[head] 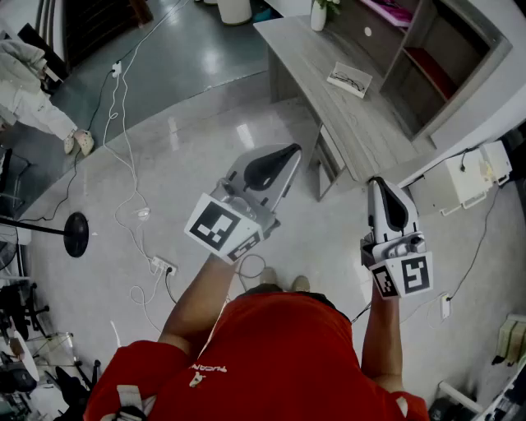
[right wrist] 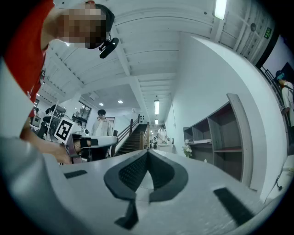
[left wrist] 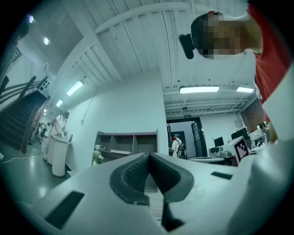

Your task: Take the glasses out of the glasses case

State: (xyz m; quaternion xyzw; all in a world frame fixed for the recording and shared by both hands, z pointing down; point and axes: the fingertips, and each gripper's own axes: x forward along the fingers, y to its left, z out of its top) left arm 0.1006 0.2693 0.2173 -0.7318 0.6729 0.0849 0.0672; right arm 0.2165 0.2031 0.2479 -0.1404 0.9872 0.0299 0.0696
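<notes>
The left gripper [head: 289, 151] is held in the air, jaws pressed together on nothing. What is taken for the glasses case [head: 350, 79] is seen flat on the desk [head: 302, 48], well ahead of both tips and between their lines, neither clearly nearer. The right gripper [head: 381, 182] is likewise closed and empty.

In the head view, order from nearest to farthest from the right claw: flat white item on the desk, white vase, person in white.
1. Flat white item, on the desk, ahead of the right claw.
2. White vase, at the desk's far end.
3. Person in white, far left across the floor.
</notes>
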